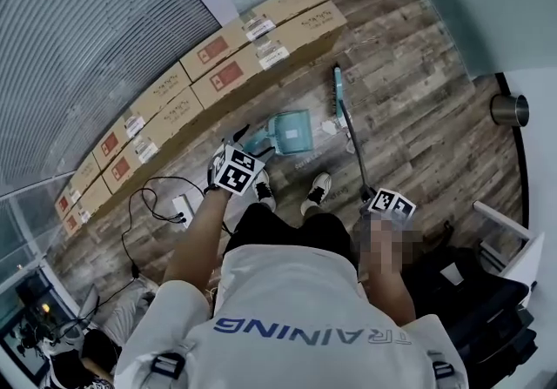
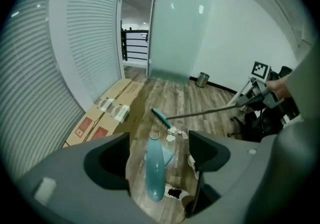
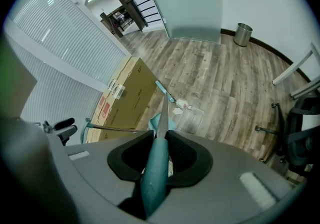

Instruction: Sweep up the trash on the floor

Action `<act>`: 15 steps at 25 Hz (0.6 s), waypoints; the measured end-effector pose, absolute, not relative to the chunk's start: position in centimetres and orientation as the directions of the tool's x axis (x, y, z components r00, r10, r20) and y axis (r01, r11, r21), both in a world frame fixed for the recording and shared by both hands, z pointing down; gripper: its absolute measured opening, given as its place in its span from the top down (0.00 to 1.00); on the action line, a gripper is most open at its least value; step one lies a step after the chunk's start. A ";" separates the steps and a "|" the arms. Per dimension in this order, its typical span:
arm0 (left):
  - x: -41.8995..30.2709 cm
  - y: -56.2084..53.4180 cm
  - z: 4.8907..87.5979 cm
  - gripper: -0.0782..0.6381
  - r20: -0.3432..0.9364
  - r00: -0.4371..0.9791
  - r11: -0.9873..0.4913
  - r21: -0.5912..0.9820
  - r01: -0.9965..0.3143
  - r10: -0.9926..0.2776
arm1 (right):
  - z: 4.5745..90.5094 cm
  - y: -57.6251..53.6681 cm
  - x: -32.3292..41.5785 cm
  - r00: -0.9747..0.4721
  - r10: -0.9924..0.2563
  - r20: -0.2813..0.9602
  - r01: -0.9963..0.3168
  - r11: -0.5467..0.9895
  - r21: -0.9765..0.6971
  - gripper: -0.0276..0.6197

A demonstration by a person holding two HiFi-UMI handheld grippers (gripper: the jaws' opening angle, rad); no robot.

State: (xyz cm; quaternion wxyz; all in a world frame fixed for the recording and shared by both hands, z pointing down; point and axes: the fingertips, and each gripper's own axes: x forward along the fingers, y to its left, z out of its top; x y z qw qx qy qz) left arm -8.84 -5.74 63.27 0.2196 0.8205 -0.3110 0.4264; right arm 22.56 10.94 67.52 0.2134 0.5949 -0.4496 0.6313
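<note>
The left gripper (image 2: 157,154) hangs over the dustpan (image 1: 291,133) with its jaws spread wide. The pan's teal handle stands up between them, and as far as I can see it touches neither pad, so the pan is not gripped. The right gripper (image 3: 159,153), at the lower right of the head view, is clamped tight on the broom (image 1: 352,139).

The trash (image 1: 330,127), a few white scraps, lies on the wood floor (image 1: 418,117) near the middle of the head view. It is just right of the pan and just below the brush head, so it sits between brush and pan. The pan's open side seems to face it.

The broom's long axis runs from the right gripper up and slightly left to the brush. The pan's handle slants down-left toward the left gripper. The boxes (image 1: 174,96) line the wall beyond the pan, toward the upper left.

I'd judge the next stroke to be a short drag of the brush leftward in the frame, over the scraps and into the pan. The left jaws would probably need to close on the handle first to steady the pan.
</note>
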 end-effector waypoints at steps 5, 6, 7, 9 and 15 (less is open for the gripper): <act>-8.4 -6.0 68.1 0.37 0.901 0.388 -0.753 0.117 -0.647 -0.194 | 67.5 11.6 22.7 -0.196 -0.258 0.946 -0.802 -0.513 -0.306 0.79; -8.3 -6.1 68.9 0.37 0.910 0.376 -0.755 0.120 -0.644 -0.176 | 67.6 11.8 22.6 -0.195 -0.254 0.947 -0.801 -0.517 -0.304 0.79; -8.3 -6.1 69.8 0.37 0.919 0.362 -0.757 0.124 -0.641 -0.156 | 67.6 12.0 22.6 -0.194 -0.251 0.948 -0.800 -0.519 -0.301 0.79; -8.3 -5.9 71.8 0.38 0.940 0.323 -0.766 0.130 -0.629 -0.106 | 67.7 12.2 22.7 -0.191 -0.245 0.951 -0.802 -0.520 -0.295 0.79; -8.8 -5.4 74.8 0.68 0.968 0.243 -0.734 0.121 -0.668 -0.061 | 67.7 13.5 22.9 -0.161 -0.210 0.964 -0.843 -0.479 -0.245 0.79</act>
